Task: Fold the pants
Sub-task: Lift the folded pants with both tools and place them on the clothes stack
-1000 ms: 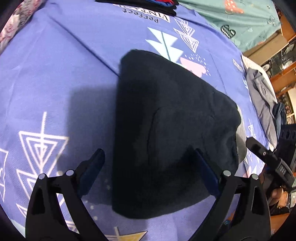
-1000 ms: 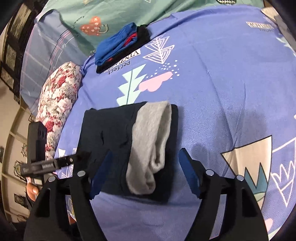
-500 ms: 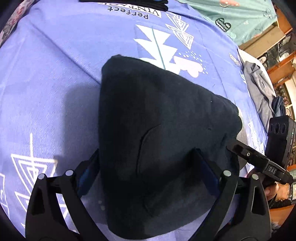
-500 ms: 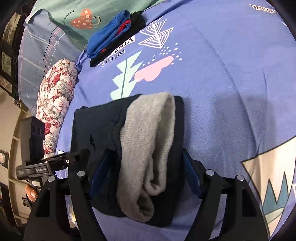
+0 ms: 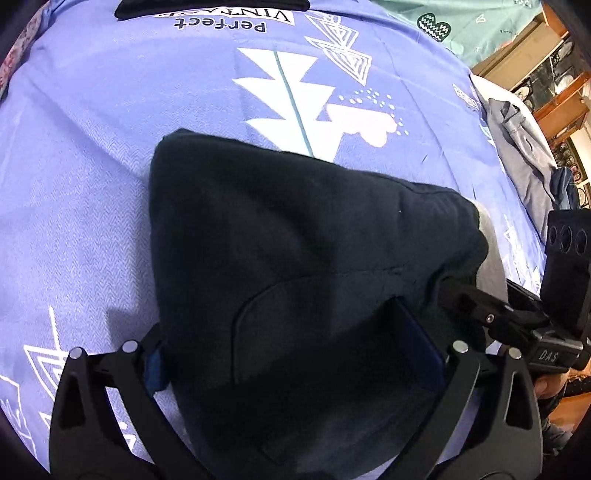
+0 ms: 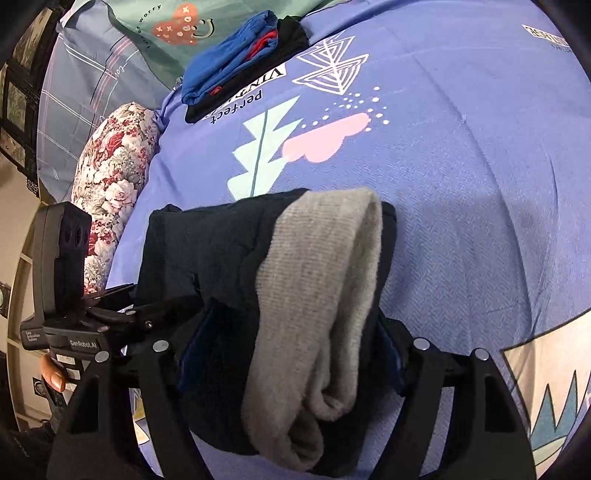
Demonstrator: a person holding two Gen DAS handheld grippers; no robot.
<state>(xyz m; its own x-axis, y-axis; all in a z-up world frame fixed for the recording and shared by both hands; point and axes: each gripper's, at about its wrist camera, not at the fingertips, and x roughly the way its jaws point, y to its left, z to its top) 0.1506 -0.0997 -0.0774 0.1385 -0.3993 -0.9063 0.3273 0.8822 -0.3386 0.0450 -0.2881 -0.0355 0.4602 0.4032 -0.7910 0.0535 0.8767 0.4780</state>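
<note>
Across the middle of both wrist views lies a pair of folded dark navy pants (image 5: pixel 295 258), a thick, soft, fleece-like bundle resting on a lavender-blue bedsheet (image 5: pixel 92 166) printed with white trees, triangles and a pink cloud. From the right wrist view, a grey ribbed waistband (image 6: pixel 325 295) runs down the pants' upper face from the centre of the frame toward the bottom, doubled over on itself at its lower end. A curved seam, like a pocket edge, shows on the dark cloth in the left wrist view.

The left tool (image 5: pixel 291 354) stands wide apart at the bottom of its frame, straddling the near end of the bundle; whether its pads press the cloth cannot be told. The right tool (image 6: pixel 291 354) is likewise spread wide around the waistband end, and contact there is also unclear.

At the upper left of the right wrist view sit a stack of folded clothes (image 6: pixel 240 62), blue over black, a floral pillow (image 6: pixel 114 166) and a green pillow (image 6: pixel 147 33). A grey garment (image 5: pixel 524 147) lies at the right edge of the left wrist view.
</note>
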